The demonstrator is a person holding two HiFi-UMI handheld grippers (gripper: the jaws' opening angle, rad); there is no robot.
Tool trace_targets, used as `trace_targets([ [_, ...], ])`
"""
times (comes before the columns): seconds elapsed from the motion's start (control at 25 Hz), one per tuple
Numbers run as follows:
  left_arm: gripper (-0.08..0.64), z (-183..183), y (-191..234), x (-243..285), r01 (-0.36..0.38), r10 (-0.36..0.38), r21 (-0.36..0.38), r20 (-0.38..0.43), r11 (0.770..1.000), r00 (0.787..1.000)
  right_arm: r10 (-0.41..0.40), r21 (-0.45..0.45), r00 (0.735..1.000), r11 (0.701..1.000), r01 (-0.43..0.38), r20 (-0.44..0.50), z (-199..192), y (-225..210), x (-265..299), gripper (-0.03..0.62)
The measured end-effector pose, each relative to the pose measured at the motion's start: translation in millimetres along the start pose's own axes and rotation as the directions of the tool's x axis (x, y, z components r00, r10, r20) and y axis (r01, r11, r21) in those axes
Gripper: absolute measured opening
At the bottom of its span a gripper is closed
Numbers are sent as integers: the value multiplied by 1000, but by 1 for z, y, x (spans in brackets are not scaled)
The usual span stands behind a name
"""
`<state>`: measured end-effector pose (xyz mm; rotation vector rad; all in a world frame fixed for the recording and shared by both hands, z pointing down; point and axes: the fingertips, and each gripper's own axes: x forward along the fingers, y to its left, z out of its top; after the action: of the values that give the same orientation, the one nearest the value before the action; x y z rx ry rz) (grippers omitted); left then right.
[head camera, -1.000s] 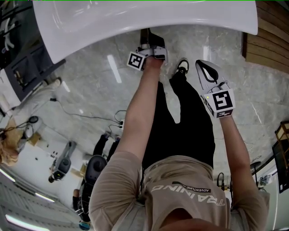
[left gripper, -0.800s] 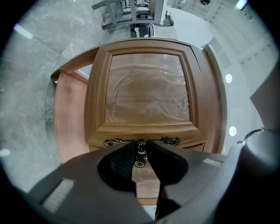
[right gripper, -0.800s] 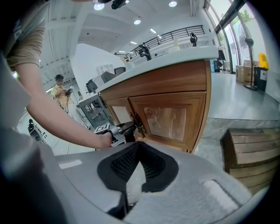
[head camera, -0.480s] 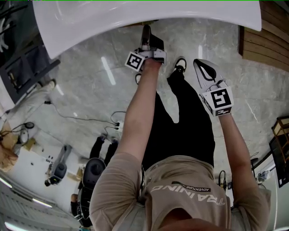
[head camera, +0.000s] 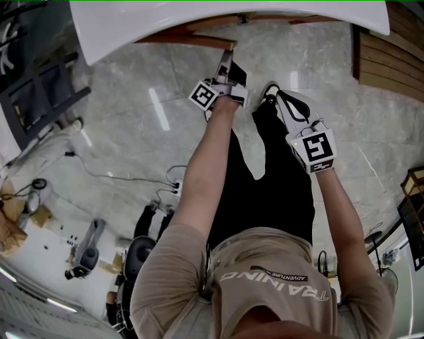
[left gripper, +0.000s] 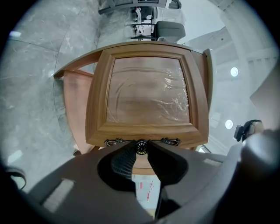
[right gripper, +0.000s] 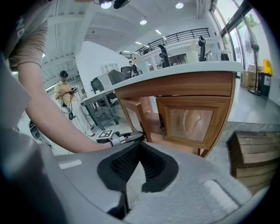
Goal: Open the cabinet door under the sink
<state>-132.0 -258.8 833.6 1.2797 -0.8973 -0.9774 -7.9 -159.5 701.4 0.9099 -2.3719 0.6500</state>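
Observation:
The wooden cabinet door [left gripper: 148,94] under the white sink counter [head camera: 199,16] stands swung out from the cabinet. My left gripper [left gripper: 141,148] is shut on the small dark knob [left gripper: 141,147] at the door's edge. From above, the left gripper [head camera: 225,66] reaches under the counter rim to the door's top edge [head camera: 192,40]. In the right gripper view the open door [right gripper: 131,114] leans out at left with the left gripper [right gripper: 138,136] on it, and the second door [right gripper: 192,122] stays flush. My right gripper [right gripper: 140,146] hangs back by my right leg, shut and empty.
Stacked wooden slats [right gripper: 253,153] lie on the marble floor right of the cabinet. My shoe [head camera: 270,89] stands close to the cabinet front. Cables [head camera: 165,185] and gear lie on the floor at left. Another person [right gripper: 65,94] stands by tables far left.
The left gripper has pulled back toward me with the knob, and the door's wooden edge has come out from beneath the sink. The right gripper shifted slightly left.

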Motion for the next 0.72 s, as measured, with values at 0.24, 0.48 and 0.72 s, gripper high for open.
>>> trace_targets([
  [0.24, 98, -1, 3, -35, -7, 7, -2, -107, 1000, 994, 0, 6, 1000, 1000, 0, -12, -16, 41, 6, 2],
  [0.48, 98, 6, 4, -73, -4, 2, -14, -180, 1000, 984, 4, -4, 1000, 1000, -4, -12, -17, 83, 15, 2],
  [0.72, 98, 17, 6, -111, -33, 28, -16, -246, 999, 969, -9, 5, 1000, 1000, 9, -8, -17, 121, 22, 2],
])
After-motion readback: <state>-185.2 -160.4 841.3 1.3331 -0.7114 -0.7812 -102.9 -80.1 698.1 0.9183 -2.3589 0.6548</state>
